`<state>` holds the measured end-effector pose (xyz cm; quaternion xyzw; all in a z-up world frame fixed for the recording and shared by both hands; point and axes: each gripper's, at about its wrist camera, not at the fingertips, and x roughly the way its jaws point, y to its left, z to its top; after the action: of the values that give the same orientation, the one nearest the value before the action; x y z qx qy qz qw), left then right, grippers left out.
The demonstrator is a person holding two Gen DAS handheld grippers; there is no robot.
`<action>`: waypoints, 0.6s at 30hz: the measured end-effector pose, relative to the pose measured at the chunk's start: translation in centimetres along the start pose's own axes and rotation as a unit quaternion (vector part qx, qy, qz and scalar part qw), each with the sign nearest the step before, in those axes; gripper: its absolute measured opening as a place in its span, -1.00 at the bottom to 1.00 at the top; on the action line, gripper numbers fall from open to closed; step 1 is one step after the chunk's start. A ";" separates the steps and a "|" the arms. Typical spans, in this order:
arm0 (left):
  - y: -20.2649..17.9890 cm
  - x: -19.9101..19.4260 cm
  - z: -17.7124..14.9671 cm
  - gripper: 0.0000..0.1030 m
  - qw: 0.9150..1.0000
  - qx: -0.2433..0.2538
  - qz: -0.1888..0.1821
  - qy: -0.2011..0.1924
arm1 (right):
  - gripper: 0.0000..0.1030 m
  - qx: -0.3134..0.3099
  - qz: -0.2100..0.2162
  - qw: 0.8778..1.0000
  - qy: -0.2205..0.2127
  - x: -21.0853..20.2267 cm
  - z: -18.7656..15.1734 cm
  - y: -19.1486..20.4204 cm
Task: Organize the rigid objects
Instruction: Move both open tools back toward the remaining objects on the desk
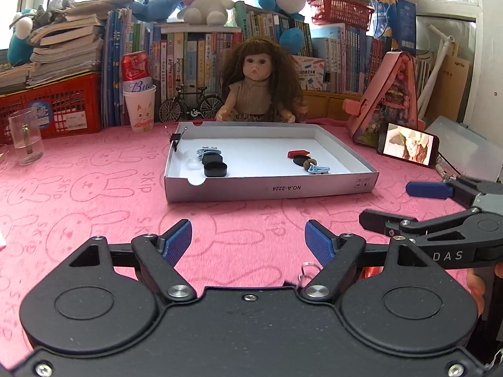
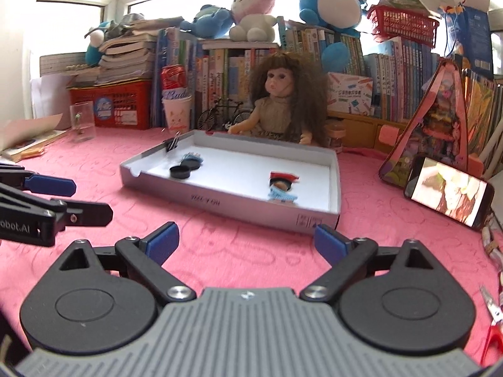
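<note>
both tools, left tool (image 1: 248,240) and right tool (image 2: 246,243), gape apart; box (image 1: 273,187) wall half hides the blurred blue clip (image 2: 281,195).

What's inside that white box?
Inside the white box: two black lids, a clear cap, blue clips, a red piece. Whatever lies beneath them is hidden.
</note>
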<state>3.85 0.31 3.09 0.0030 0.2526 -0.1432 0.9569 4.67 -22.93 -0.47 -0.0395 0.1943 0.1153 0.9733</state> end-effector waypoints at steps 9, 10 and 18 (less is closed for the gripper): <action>-0.8 -2.3 -2.9 0.51 1.000 0.022 -0.017 -0.006 | 0.89 -0.014 0.042 0.999 0.020 -0.7 -2.6 0.4; -1.0 -2.5 -3.2 0.51 0.999 0.025 -0.020 -0.005 | 0.88 -0.018 0.051 0.998 0.024 -0.7 -2.9 0.4; -1.9 -3.3 -5.2 0.33 0.998 0.052 -0.042 0.012 | 0.78 -0.039 0.071 0.996 0.037 -0.7 -3.8 0.9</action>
<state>-1.93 -0.24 0.23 0.0433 0.2563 -0.1963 0.9455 2.39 -22.65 -3.71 -0.0673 0.2283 0.1898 0.9525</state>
